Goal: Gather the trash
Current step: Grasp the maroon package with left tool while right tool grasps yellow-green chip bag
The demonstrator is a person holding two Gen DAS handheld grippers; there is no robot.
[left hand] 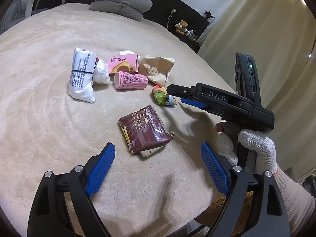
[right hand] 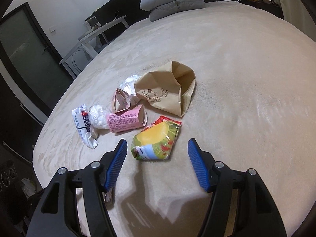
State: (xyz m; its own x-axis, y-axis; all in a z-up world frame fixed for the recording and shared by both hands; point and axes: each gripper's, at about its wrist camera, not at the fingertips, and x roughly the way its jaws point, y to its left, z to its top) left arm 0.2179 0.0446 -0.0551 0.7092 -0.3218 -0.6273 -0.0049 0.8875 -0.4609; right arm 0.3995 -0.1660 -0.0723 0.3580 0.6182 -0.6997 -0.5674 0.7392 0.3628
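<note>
Beige fleece blanket (left hand: 49, 118) covers a wide bed, and the trash lies scattered on it in a loose cluster. Nearest the left gripper (left hand: 158, 159) is a dark red wrapper (left hand: 145, 129), lying flat just beyond the blue pads; the jaws stand wide apart and hold nothing. Farther off on the left lies a white printed packet (left hand: 82, 75) with a black band round it, touching a crumpled white plastic bag (left hand: 101, 73). Right of these sit two pink cartons (left hand: 130, 80), one behind the other, and a brown paper bag (left hand: 159, 70) lying on its side, its mouth open in the right wrist view (right hand: 183, 83). A green and yellow snack bag (left hand: 163, 97) lies near the brown bag, on its near side.

In the right wrist view the right gripper (right hand: 157, 154) hangs over the blanket with the snack bag (right hand: 156, 141) between its blue pads; gaps show on both sides, so the pads do not press on it and the jaws are partly open. In the left wrist view a white-gloved hand (left hand: 252, 148) grips that tool's handle.

At the far end rest folded grey pillows (left hand: 120, 2), and a teddy bear (left hand: 181, 26) sits on a dark shelf beside pale curtains (left hand: 266, 39)
</note>
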